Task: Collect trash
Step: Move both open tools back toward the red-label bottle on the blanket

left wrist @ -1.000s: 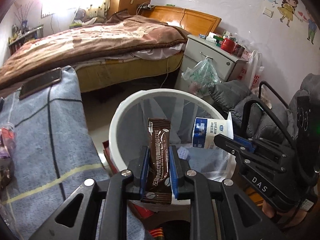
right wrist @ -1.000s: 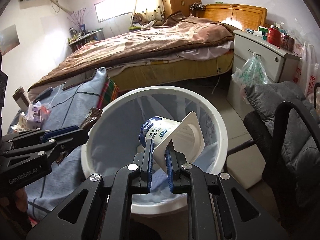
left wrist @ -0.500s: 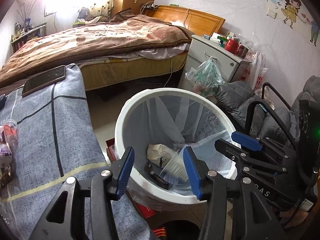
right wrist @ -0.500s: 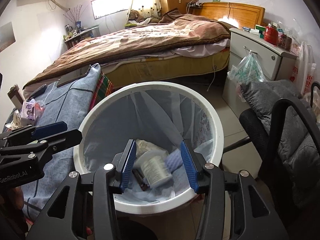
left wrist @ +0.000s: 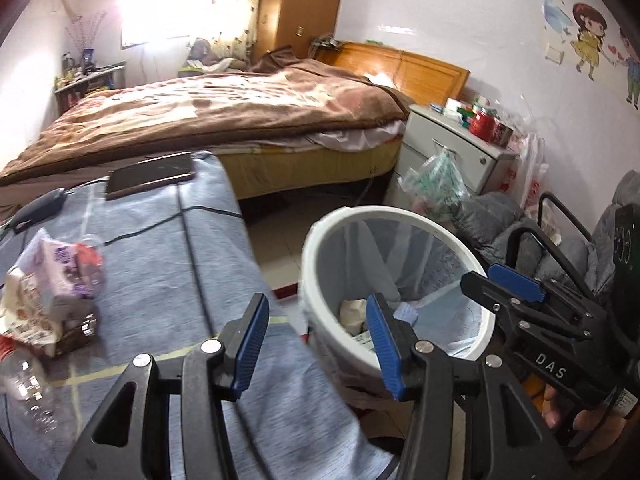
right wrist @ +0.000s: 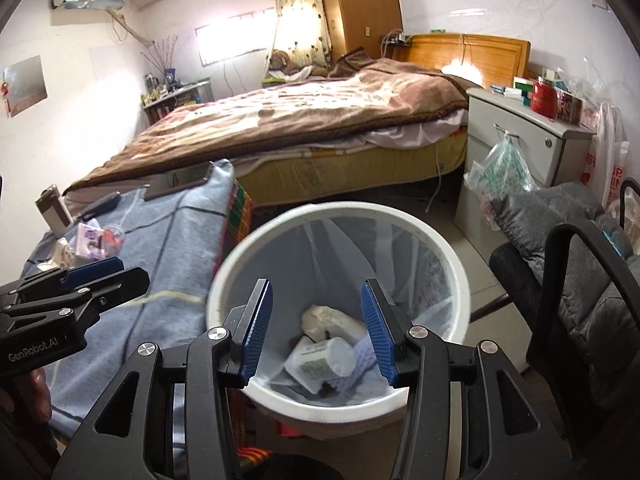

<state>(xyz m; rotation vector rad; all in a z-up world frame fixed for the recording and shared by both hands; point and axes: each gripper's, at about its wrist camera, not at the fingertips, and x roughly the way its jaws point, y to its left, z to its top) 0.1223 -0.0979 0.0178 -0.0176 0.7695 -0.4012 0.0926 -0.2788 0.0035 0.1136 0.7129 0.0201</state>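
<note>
A white bin [right wrist: 340, 210] with a clear liner stands on the floor beside the blue-clothed table [left wrist: 168, 272]. In the bin lie a white cup [right wrist: 320, 364] and crumpled paper [right wrist: 328, 320]. My right gripper [right wrist: 316, 296] hangs open over the bin's near rim, holding nothing. My left gripper [left wrist: 316, 312] is open and bare too, above the table's edge just left of the bin [left wrist: 396, 212]. On the table's left lie a heap of wrappers [left wrist: 60, 280] and a clear plastic bottle [left wrist: 24, 384]. Each gripper shows in the other's view: the right gripper [left wrist: 480, 276], the left gripper [right wrist: 128, 271].
A phone [left wrist: 152, 174] and a dark mouse [left wrist: 40, 208] lie at the table's far end. A grey padded chair [right wrist: 580, 280] stands right of the bin, with a nightstand [right wrist: 520, 128] and hanging bag behind. The bed fills the back.
Both grippers opened: the brown sachet left the left one and the white cup left the right one, both into the bin. The left gripper then swung left toward the table.
</note>
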